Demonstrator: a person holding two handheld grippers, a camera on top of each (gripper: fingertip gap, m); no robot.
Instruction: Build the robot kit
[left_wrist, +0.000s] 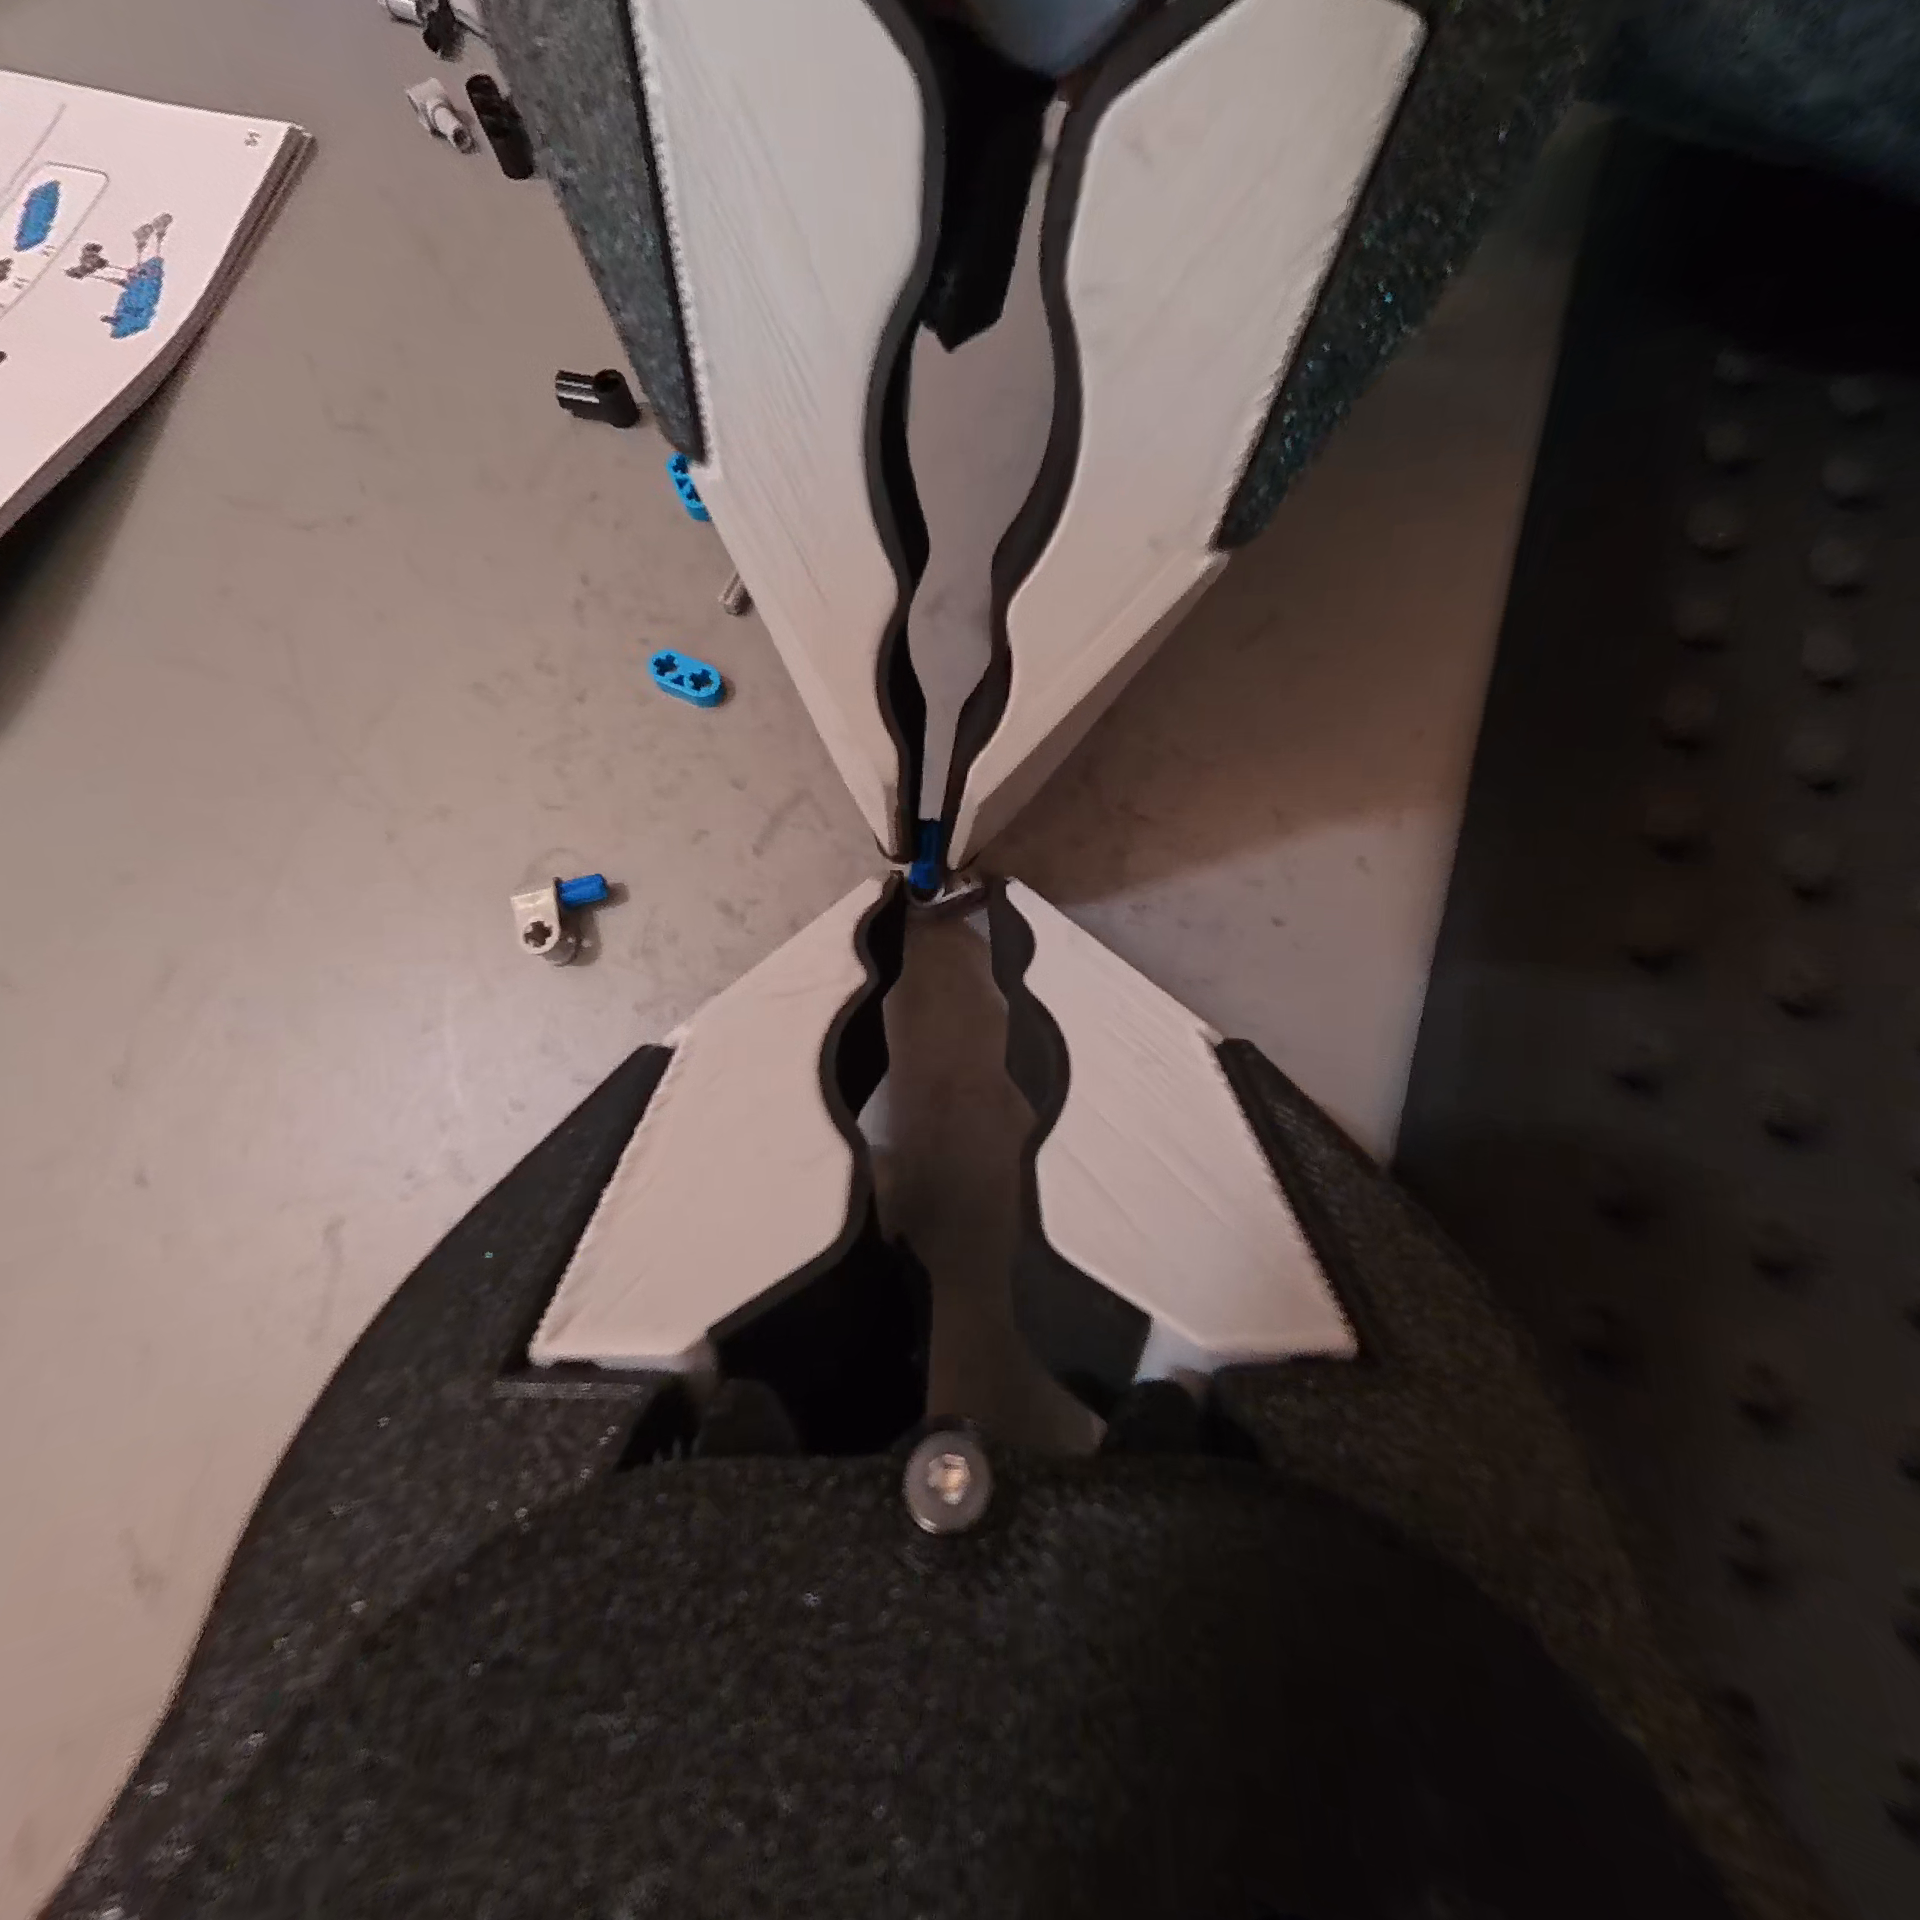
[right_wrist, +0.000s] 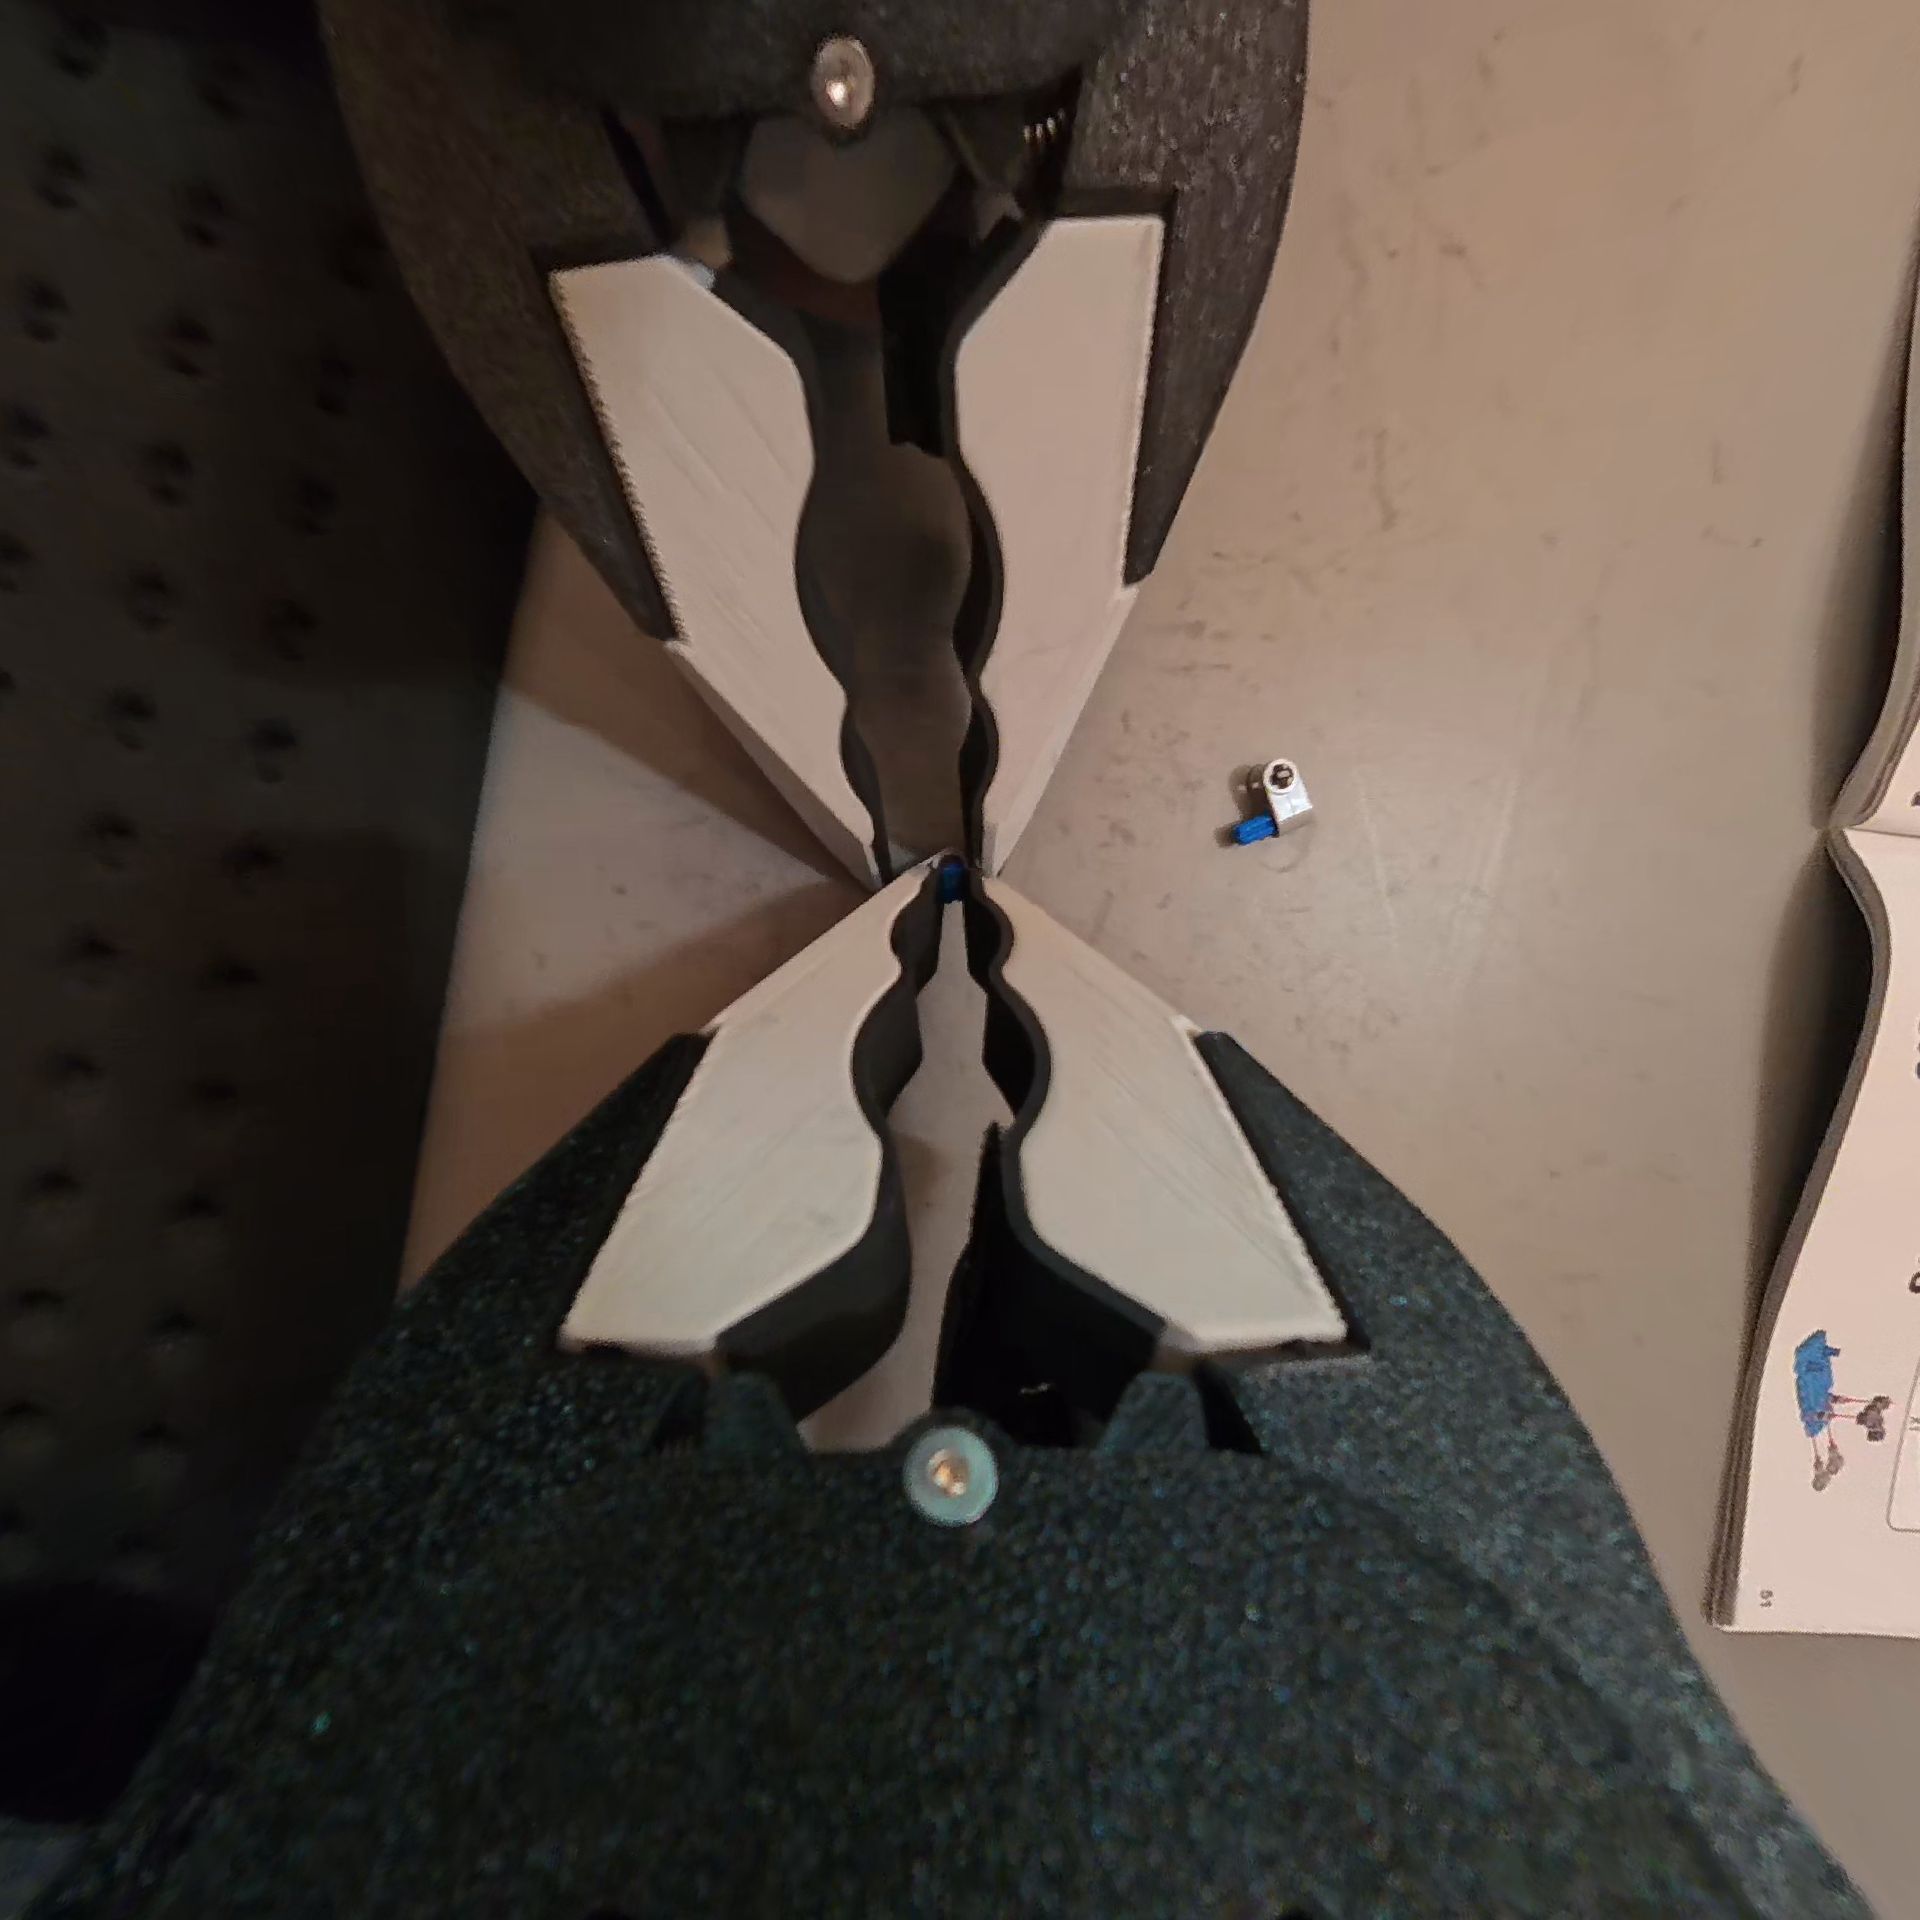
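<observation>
**Blue pin pinched tip-to-tip between both grippers**

Blue pin (left_wrist: 925, 844) sits right where the two sets of fingertips meet, above the grey table (left_wrist: 312, 1039), near its edge. I see my right gripper (right_wrist: 951, 899) coming in from the near side in its own view, fingers nearly together and clamped on the blue pin at the very tips. My left gripper (left_wrist: 940, 896) faces it head-on; its tips are narrowed onto a small light grey connector (left_wrist: 954, 891) that the pin meets. How far the pin sits in the connector I cannot tell, the tips cover the joint.

Around it, in the left wrist view:
- a second grey connector with a blue pin (left_wrist: 559, 916) lies on the table to the left, well apart from the grippers
- a blue two-hole link (left_wrist: 686, 677) farther off on the left, another blue link (left_wrist: 686, 486) beyond it, half hidden by the right gripper's finger
- a black connector (left_wrist: 594, 397) farther still, more black and grey parts (left_wrist: 473, 120) at the far left corner
- an open instruction booklet (left_wrist: 125, 270) at the far left

To the right of the table edge is a dark studded mat (left_wrist: 1714, 935).
</observation>
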